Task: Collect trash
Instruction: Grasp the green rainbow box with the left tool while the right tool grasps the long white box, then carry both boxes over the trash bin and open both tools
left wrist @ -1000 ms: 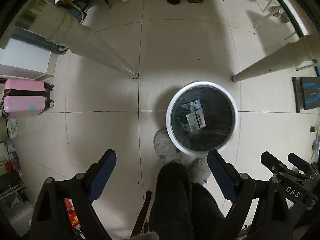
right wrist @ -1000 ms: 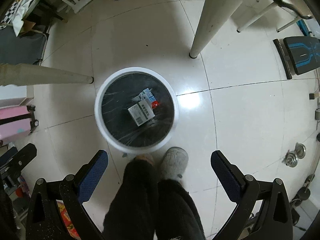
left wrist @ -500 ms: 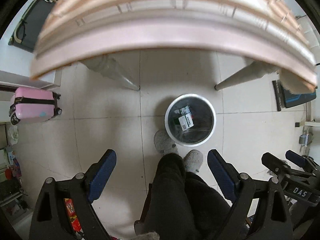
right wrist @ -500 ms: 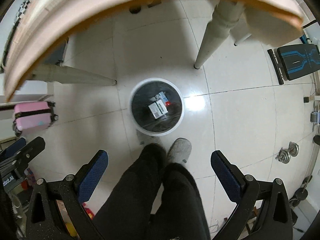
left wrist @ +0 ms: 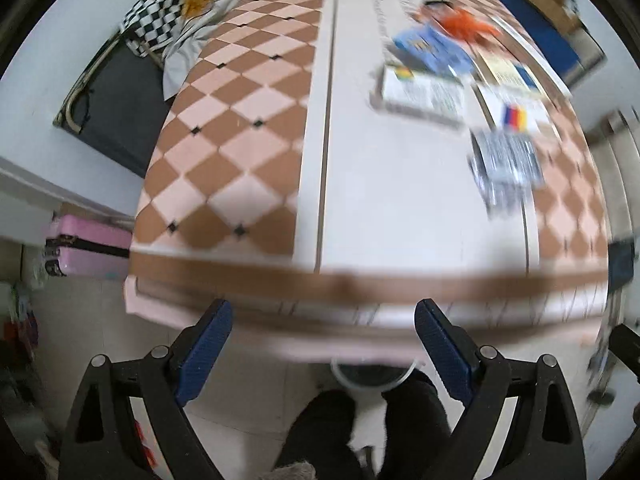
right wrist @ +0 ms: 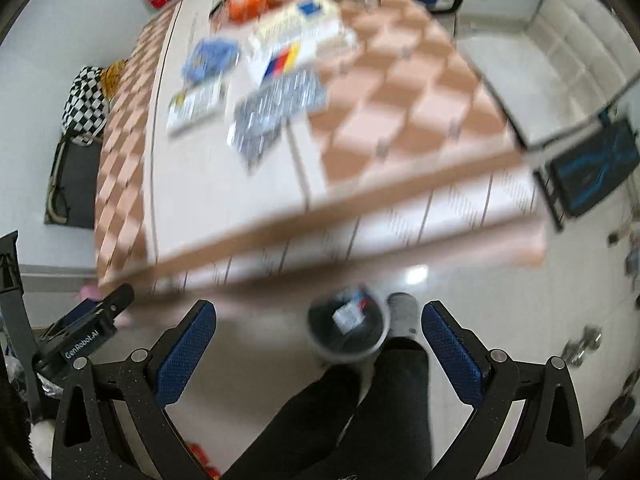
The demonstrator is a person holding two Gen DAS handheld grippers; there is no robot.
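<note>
Beyond the table's near edge, well ahead of both grippers: a cluster of wrappers lying flat on the white centre strip, toward the table's right side. Left gripper and right gripper both spread wide, holding nothing, short of that edge; right gripper probably nearer the grey wrapper, long axis blurred, cannot tell. Below the edge: bin with cartons inside

Left gripper gapes empty above blurred table.
</note>
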